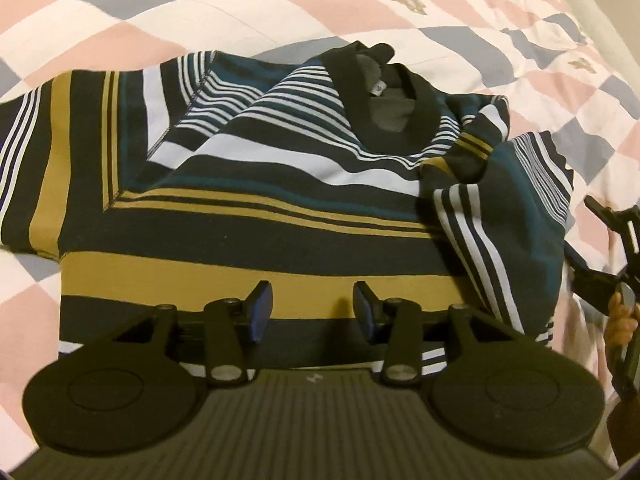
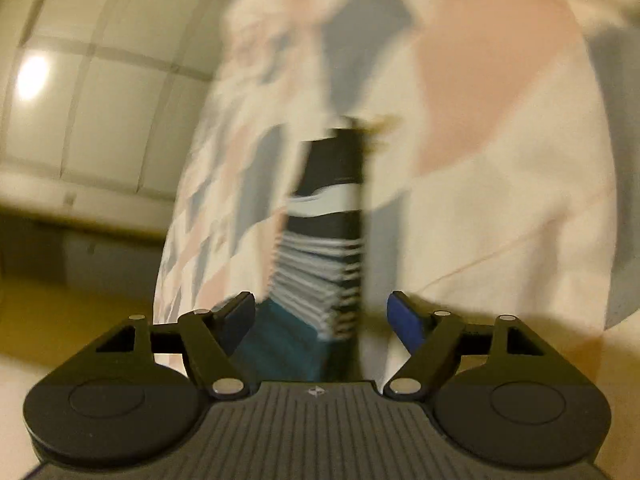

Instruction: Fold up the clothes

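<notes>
Shirt (image 1: pixel 256 216) flat on quilt (image 1: pixel 160 12), hem at near edge; left gripper (image 1: pixel 313 308) spread above hem, holding nothing; right gripper (image 2: pixel 320 320) spread beside bunched right sleeve (image 1: pixel 516 216), likely to fold it inward.

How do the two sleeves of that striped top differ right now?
The left sleeve lies spread flat on the quilt; the right sleeve is folded in over the body and rumpled. The left sleeve's broad mustard band shows in full, while the right sleeve shows mostly teal with thin white stripes. Both share the top's navy, white, teal and mustard stripes, and neither gripper holds either one.
</notes>
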The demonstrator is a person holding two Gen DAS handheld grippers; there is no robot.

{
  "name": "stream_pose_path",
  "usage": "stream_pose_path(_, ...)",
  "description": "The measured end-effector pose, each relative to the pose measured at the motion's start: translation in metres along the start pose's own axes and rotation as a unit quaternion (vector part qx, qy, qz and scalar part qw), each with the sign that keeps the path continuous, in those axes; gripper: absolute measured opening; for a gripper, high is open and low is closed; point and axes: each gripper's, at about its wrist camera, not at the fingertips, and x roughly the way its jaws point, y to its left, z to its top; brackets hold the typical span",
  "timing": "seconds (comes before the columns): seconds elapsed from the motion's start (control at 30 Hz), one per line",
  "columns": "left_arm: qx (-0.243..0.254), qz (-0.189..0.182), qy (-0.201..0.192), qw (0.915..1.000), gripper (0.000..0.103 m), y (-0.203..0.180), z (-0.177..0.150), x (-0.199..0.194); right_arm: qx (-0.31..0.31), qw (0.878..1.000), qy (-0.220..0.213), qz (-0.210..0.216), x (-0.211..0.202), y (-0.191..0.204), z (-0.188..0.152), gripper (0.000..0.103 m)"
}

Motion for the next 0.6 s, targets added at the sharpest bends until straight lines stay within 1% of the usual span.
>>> stream_pose_path(0.03,0.004,-0.001,-0.002,1.0000,0.038,-0.002,0.001,0.001,0.019,1.000,0.001,0.003,0.006,-0.006,0.005,0.063)
stream_pose_path(0.1,0.014,-0.001,-0.008,0.9999,0.038,-0.006,0.004,0.002,0.019,1.000,0.006,-0.013,0.022,-0.007,0.010,0.062)
stream_pose_path(0.17,0.024,0.000,-0.011,0.9996,0.038,-0.010,0.009,0.007,0.000,1.000,0.013,-0.020,0.036,-0.002,0.011,0.062)
stream_pose_path(0.2,0.028,0.003,-0.012,0.9995,0.038,-0.011,0.012,0.010,-0.012,1.000,0.015,-0.022,0.043,0.002,0.010,0.058)
stream_pose_path(0.23,0.031,0.006,-0.012,0.9994,0.038,-0.013,0.015,0.013,-0.026,0.999,0.017,-0.023,0.048,0.008,0.010,0.026)
stream_pose_path(0.27,0.035,0.009,-0.013,0.9993,0.038,-0.014,0.018,0.015,-0.043,0.999,0.019,-0.022,0.052,0.014,0.011,0.012)
stream_pose_path(0.3,0.038,0.012,-0.014,0.9991,0.038,-0.016,0.020,0.018,-0.059,0.998,0.021,-0.021,0.056,0.020,0.011,0.009)
stream_pose_path(0.33,0.041,0.013,-0.016,0.9990,0.038,-0.017,0.023,0.019,-0.089,0.996,0.013,-0.019,0.055,0.031,0.013,0.008)
stream_pose_path(0.4,0.046,0.012,-0.022,0.9986,0.038,-0.017,0.027,0.017,-0.167,0.986,-0.023,-0.013,0.038,0.058,0.021,0.008)
stream_pose_path(0.47,0.057,0.016,-0.029,0.9978,0.038,-0.017,0.031,0.012,-0.226,0.972,-0.069,-0.007,0.008,0.085,0.036,0.008)
stream_pose_path(0.53,0.066,0.018,-0.037,0.9969,0.038,-0.016,0.035,0.007,-0.275,0.952,-0.137,-0.002,-0.031,0.109,0.058,0.008)
stream_pose_path(0.6,0.070,0.021,-0.048,0.9962,0.038,-0.011,0.039,0.001,-0.305,0.926,-0.222,-0.009,-0.082,0.126,0.082,0.008)
